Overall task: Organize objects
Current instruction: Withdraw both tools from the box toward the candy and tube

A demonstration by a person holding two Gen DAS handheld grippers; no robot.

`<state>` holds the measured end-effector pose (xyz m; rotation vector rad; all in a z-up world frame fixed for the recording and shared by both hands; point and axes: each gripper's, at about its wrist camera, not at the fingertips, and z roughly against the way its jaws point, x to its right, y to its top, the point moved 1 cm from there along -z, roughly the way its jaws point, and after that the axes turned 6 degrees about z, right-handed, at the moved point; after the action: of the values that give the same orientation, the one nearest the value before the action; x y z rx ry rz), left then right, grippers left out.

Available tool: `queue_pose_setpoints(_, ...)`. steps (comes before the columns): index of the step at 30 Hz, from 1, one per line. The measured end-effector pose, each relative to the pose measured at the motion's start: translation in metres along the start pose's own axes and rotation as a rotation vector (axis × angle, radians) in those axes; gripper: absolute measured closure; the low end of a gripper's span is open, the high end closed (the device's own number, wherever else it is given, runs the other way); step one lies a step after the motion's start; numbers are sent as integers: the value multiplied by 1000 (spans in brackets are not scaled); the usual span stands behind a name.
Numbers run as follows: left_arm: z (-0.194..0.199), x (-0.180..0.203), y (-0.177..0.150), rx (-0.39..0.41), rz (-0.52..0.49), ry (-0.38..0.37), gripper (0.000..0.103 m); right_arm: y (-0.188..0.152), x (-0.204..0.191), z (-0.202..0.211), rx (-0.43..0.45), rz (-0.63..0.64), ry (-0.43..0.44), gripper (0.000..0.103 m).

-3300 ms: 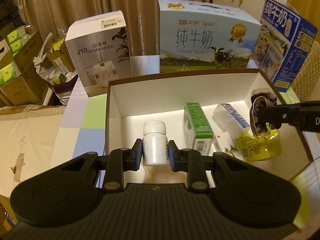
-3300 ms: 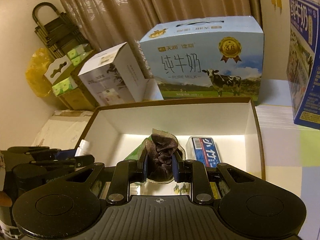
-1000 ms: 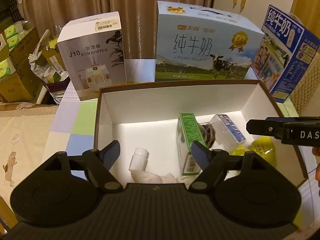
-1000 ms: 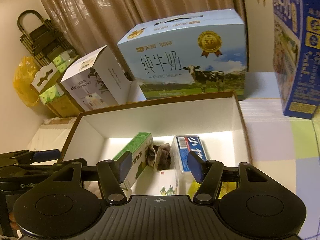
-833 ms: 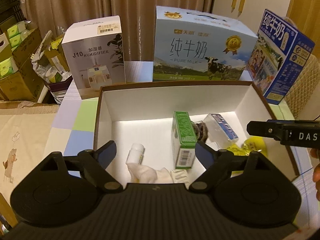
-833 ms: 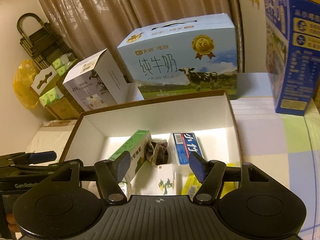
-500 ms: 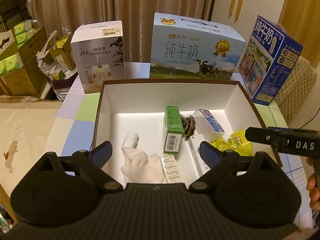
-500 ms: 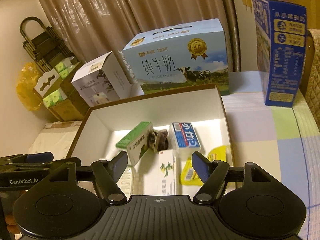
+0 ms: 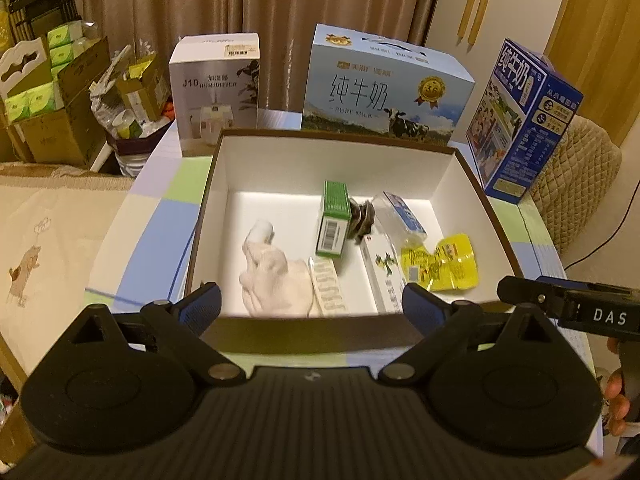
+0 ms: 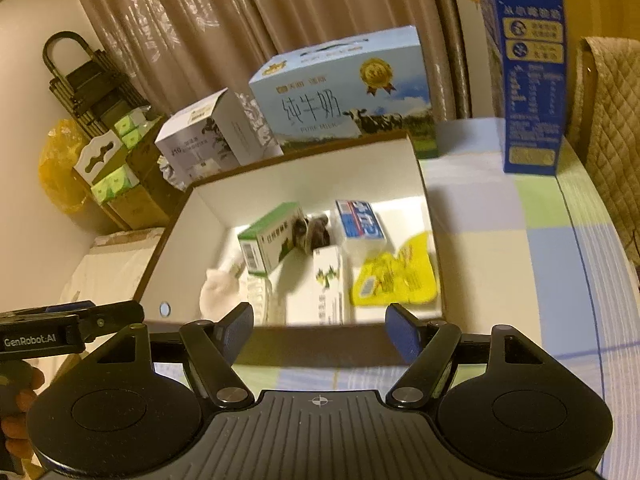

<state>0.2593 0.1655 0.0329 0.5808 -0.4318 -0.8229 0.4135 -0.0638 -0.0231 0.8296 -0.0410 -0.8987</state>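
Grippers wait over sorted box

On the desk (image 9: 132, 224), an open box (image 9: 460, 184) holds, left to right, a white bottle (image 9: 260, 234), cloth (image 9: 276, 280), green carton (image 9: 334, 220) and yellow pouch (image 9: 444, 264). The left gripper (image 9: 312, 304) and right gripper (image 10: 320, 328) hang at its near wall, jaws spread, empty

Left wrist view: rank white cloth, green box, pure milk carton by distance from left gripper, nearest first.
From the left gripper, jaws open:
1. White cloth, near-left inside the storage box.
2. Green box, mid-box, centre.
3. Pure milk carton, beyond the box's far wall.
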Motion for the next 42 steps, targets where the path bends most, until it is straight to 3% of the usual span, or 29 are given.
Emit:
queue_pose_setpoints(28, 13, -23, -107, -182, 95, 80, 8, -100, 39, 21, -164, -76, -64, 33)
queue_pose_setpoints(42, -2, -20, -152, -255, 67, 122, 8, -125, 49, 14, -230, -98, -71, 33)
